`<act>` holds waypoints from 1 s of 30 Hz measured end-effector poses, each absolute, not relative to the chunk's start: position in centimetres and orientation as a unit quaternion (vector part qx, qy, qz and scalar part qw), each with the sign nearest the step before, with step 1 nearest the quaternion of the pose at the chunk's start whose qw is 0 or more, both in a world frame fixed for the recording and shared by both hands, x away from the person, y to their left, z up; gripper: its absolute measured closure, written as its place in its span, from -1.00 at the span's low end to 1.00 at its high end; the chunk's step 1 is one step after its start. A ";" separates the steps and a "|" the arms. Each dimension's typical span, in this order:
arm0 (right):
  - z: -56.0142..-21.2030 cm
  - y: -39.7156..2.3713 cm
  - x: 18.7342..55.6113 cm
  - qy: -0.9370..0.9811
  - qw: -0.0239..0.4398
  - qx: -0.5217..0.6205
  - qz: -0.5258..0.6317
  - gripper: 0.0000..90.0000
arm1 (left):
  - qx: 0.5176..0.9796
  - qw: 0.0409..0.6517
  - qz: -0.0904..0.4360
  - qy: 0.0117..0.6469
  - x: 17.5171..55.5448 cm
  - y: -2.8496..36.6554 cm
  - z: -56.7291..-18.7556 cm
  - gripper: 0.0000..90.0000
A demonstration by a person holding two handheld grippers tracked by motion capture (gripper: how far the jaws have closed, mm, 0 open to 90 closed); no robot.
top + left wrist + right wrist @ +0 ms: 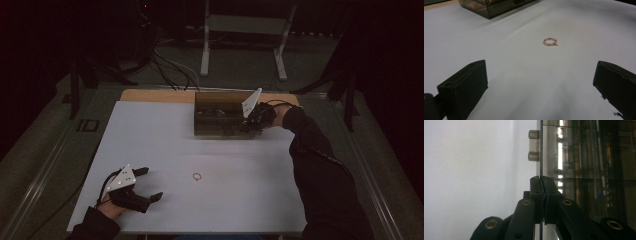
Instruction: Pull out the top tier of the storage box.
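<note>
A small pink bead bracelet (pixel 197 176) lies flat on the white table top (pixel 150 135). In the left gripper view the bracelet (pixel 550 41) sits ahead of my left gripper (pixel 540 66), well beyond its jaws. That left gripper (pixel 152 183) rests at the front left, open and holding nothing. At the back stands a smoky see-through box (pixel 222 115). My right gripper (pixel 248 125) reaches its right end. In the right gripper view the right gripper (pixel 541 180) is shut on the thin edge of a clear panel of the box (pixel 586 157), just below a small metal knob (pixel 534 145).
A strip of bare wood (pixel 150 95) shows along the table's far edge. Behind it on the dark floor stand white metal frame legs (pixel 205 45) and a tangle of cables (pixel 170 70). A dark sleeve (pixel 320 170) crosses the table's right side.
</note>
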State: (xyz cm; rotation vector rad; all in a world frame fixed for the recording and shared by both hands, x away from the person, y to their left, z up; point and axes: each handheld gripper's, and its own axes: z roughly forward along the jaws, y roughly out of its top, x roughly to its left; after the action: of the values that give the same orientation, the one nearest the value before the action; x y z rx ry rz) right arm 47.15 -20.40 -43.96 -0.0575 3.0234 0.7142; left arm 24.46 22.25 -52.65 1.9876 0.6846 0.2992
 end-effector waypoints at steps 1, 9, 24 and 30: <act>-44.0 -20.4 47.1 0.973 0.017 -0.018 0.230 0.98 | 0.817 0.487 0.123 0.282 24.5 22.2 -52.7 -0.98; -43.8 -20.4 45.8 0.973 0.014 -0.021 0.230 0.98 | 0.819 0.485 0.125 0.281 24.4 22.2 -52.7 -0.98; -44.3 -20.5 44.2 0.972 0.024 -0.031 0.234 0.98 | 0.818 0.486 0.123 0.280 24.4 22.2 -52.7 -0.98; -44.4 -20.5 44.0 0.972 0.023 -0.032 0.232 0.99 | 0.819 0.485 0.123 0.280 24.4 22.1 -52.7 -0.98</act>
State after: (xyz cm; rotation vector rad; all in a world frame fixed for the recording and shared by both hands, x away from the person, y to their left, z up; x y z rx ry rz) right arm 44.00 -20.55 -44.36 -0.1002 3.0097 0.7192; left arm 24.41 22.13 -52.69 1.9940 0.6812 0.2992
